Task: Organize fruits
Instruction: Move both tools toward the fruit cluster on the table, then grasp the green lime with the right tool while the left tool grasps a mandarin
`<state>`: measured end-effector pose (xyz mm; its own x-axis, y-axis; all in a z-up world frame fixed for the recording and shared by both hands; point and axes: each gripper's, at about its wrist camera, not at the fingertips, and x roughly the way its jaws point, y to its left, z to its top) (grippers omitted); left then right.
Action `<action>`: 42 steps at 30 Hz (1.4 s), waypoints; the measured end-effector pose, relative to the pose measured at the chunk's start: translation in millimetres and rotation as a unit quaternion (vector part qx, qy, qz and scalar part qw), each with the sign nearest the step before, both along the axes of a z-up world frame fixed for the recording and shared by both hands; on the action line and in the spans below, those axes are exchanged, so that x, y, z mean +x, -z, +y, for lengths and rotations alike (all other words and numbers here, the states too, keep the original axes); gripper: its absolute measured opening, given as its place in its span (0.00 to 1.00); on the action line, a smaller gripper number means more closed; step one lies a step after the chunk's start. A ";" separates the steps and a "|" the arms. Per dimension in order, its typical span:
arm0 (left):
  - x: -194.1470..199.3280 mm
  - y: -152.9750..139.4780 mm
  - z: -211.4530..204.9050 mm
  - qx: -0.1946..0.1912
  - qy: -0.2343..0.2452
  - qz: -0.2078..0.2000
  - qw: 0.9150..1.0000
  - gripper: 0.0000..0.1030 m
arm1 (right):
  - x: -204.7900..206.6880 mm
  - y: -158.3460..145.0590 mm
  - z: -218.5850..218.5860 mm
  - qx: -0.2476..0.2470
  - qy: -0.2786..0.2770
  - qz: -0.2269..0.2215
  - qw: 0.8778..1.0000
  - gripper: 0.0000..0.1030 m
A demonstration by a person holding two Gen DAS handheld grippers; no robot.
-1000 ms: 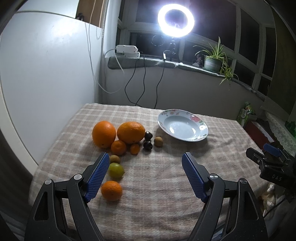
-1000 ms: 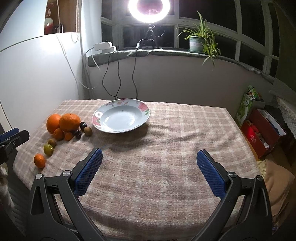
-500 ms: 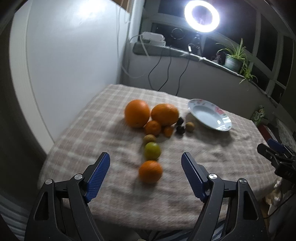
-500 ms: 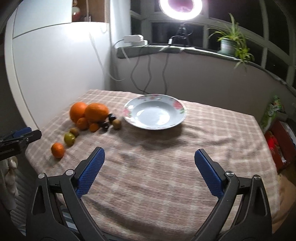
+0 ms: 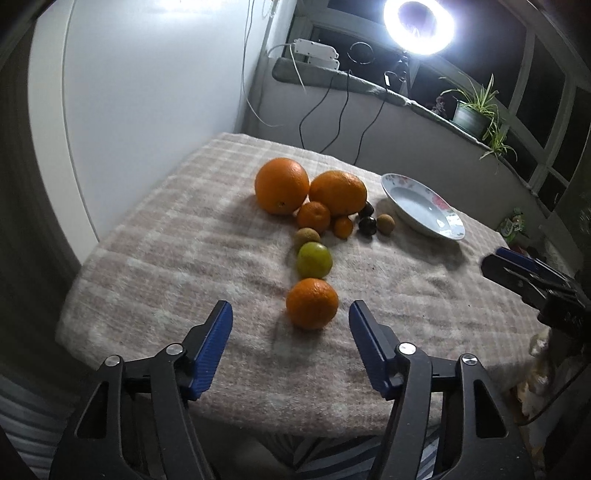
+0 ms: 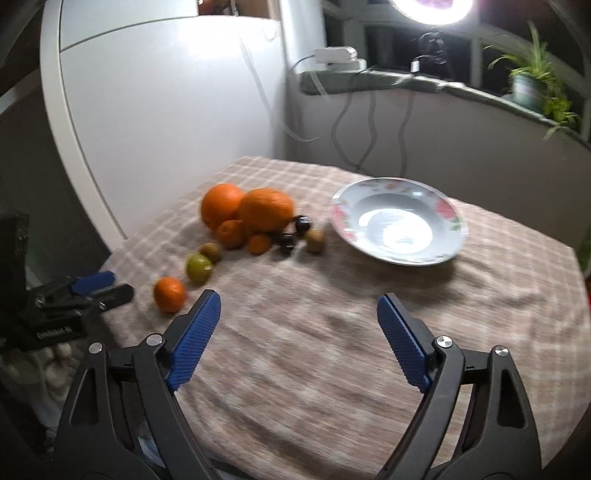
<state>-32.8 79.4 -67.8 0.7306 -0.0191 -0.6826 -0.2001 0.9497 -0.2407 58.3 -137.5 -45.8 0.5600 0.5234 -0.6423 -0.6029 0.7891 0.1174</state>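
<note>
Several fruits lie on the checked tablecloth (image 5: 184, 251). Nearest is a small orange (image 5: 312, 303) (image 6: 169, 294), then a green citrus (image 5: 314, 260) (image 6: 199, 267). Two big oranges (image 5: 282, 185) (image 5: 338, 192) sit behind with smaller fruits around them. A flowered plate (image 5: 424, 212) (image 6: 399, 221) stands empty to their right. My left gripper (image 5: 290, 323) is open, just short of the small orange. My right gripper (image 6: 297, 314) is open and empty above the cloth, right of the small orange.
A white fridge (image 5: 147, 92) stands close on the left of the table. Cables (image 5: 332, 107) hang from the window ledge behind. A ring light (image 5: 419, 22) and a potted plant (image 5: 472, 114) sit on the ledge. The table's near edge (image 5: 258, 424) is below my left gripper.
My left gripper has moved left and forward, and the small orange now lies between its fingers' line. My right gripper has swung left toward the fruits.
</note>
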 end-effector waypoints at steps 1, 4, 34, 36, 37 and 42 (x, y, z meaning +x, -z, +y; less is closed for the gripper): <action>0.3 1.4 -0.5 -0.003 0.002 0.001 1.000 0.60 | 1.5 0.5 4.6 0.002 -0.008 0.005 1.000 0.86; 3.0 5.2 -0.5 -0.011 0.008 0.006 1.000 0.58 | 8.7 3.6 24.8 0.003 -0.034 0.017 0.999 0.84; 27.3 31.8 -1.5 -0.046 0.034 0.028 0.998 0.46 | 65.6 55.7 139.4 -0.005 -0.149 0.174 0.973 0.53; 28.5 32.7 -1.8 -0.045 0.036 0.029 0.998 0.45 | 66.1 56.5 141.6 -0.007 -0.152 0.177 0.972 0.53; 29.1 33.1 -1.8 -0.045 0.036 0.029 0.998 0.44 | 66.3 57.2 143.0 -0.008 -0.154 0.179 0.972 0.53; 31.2 33.8 -1.2 -0.045 0.037 0.029 0.998 0.41 | 67.1 60.5 147.6 -0.014 -0.159 0.186 0.970 0.49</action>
<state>-1.7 78.2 -101.6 0.6841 -0.1347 -0.7168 -0.1455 0.9378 -0.3151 125.4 10.1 -106.3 0.1010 0.6113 -0.7849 -0.7358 0.5769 0.3546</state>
